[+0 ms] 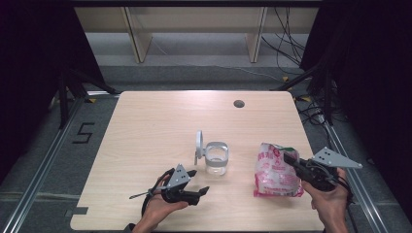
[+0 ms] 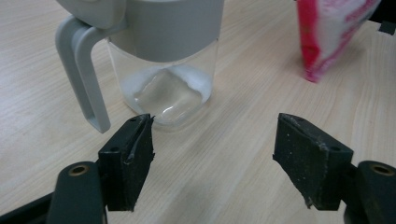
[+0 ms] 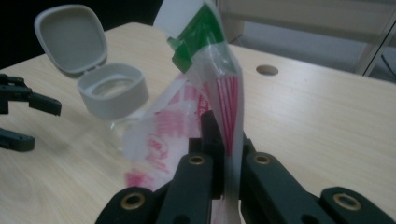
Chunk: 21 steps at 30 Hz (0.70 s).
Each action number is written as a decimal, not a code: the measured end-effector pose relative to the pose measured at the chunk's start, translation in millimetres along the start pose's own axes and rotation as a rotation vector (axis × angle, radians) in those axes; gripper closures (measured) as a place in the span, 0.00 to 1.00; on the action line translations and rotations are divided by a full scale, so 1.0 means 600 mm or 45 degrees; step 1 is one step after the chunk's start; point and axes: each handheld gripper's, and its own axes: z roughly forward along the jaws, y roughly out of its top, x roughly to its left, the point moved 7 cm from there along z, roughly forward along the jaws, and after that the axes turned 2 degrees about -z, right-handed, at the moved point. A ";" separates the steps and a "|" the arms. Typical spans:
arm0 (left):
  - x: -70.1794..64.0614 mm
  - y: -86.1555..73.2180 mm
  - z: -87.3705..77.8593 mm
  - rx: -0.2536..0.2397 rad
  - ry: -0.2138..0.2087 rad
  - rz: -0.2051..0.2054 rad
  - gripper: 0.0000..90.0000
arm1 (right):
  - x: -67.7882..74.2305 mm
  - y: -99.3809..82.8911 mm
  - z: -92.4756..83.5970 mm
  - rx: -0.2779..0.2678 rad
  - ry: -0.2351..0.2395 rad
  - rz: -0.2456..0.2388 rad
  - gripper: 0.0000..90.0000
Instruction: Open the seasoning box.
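Note:
A clear glass jar [image 1: 215,162] with a grey collar and a flipped-up grey lid [image 1: 198,143] stands mid-table; it holds a little white residue at the bottom [image 2: 164,91]. My left gripper [image 1: 198,181] sits open just in front of the jar, its jaws wide apart [image 2: 212,149] with nothing between them. A pink-and-white plastic bag [image 1: 274,170] with a green strip at its top [image 3: 196,39] stands to the jar's right. My right gripper [image 1: 291,160] is shut on the bag's upper edge [image 3: 229,140]. The jar [image 3: 112,95] and open lid [image 3: 70,39] stand left of the bag.
The wooden table [image 1: 160,121] has a round cable hole [image 1: 238,103] at the back right. Dark frame legs and cables lie on the floor beyond the table's edges. The left gripper's jaws [image 3: 28,100] show at the left edge of the right gripper view.

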 end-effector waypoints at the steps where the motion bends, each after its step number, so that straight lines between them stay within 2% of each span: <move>1: -0.003 0.000 0.001 -0.005 0.009 0.007 0.31 | 0.000 0.000 0.000 0.000 0.000 0.000 1.00; 3: -0.011 0.001 0.005 0.007 0.013 0.037 0.31 | 0.009 0.013 0.000 -0.013 -0.008 -0.052 1.00; 6: -0.026 0.006 0.010 0.005 0.018 0.086 0.31 | 0.014 0.017 0.001 -0.013 -0.018 -0.065 1.00; 7: -0.033 0.007 0.013 0.003 0.000 0.087 0.31 | 0.017 0.019 0.002 -0.020 -0.032 -0.039 1.00; 8: -0.038 0.007 0.016 0.009 -0.003 0.084 0.31 | 0.014 0.021 0.004 -0.026 -0.033 -0.077 1.00; 9: -0.043 0.007 0.021 0.016 -0.007 0.089 0.31 | 0.018 0.022 0.002 0.001 -0.030 -0.054 1.00; 11: -0.055 0.008 0.032 0.017 -0.022 0.094 0.31 | 0.018 0.024 0.003 0.002 -0.028 -0.066 1.00; 12: -0.062 0.009 0.038 0.019 -0.034 0.094 0.31 | 0.016 0.029 0.004 -0.016 -0.022 -0.086 1.00; 13: -0.069 0.013 0.045 0.002 -0.037 0.096 0.31 | 0.018 0.033 0.004 -0.033 -0.035 -0.068 1.00; 14: -0.074 0.016 0.052 -0.003 -0.042 0.104 0.32 | 0.021 0.037 0.002 -0.019 -0.024 -0.061 1.00; 16: -0.085 0.024 0.065 -0.011 -0.061 0.114 0.32 | 0.024 0.049 0.003 -0.037 -0.019 -0.087 1.00; 17: -0.091 0.028 0.072 -0.020 -0.069 0.106 0.34 | 0.030 0.060 0.003 -0.067 -0.037 -0.091 1.00; 19: -0.103 0.036 0.083 -0.038 -0.094 0.103 0.34 | 0.032 0.065 0.005 -0.064 -0.022 -0.113 1.00; 21: -0.108 0.041 0.093 -0.040 -0.107 0.113 0.34 | 0.038 0.078 0.010 -0.093 -0.028 -0.115 1.00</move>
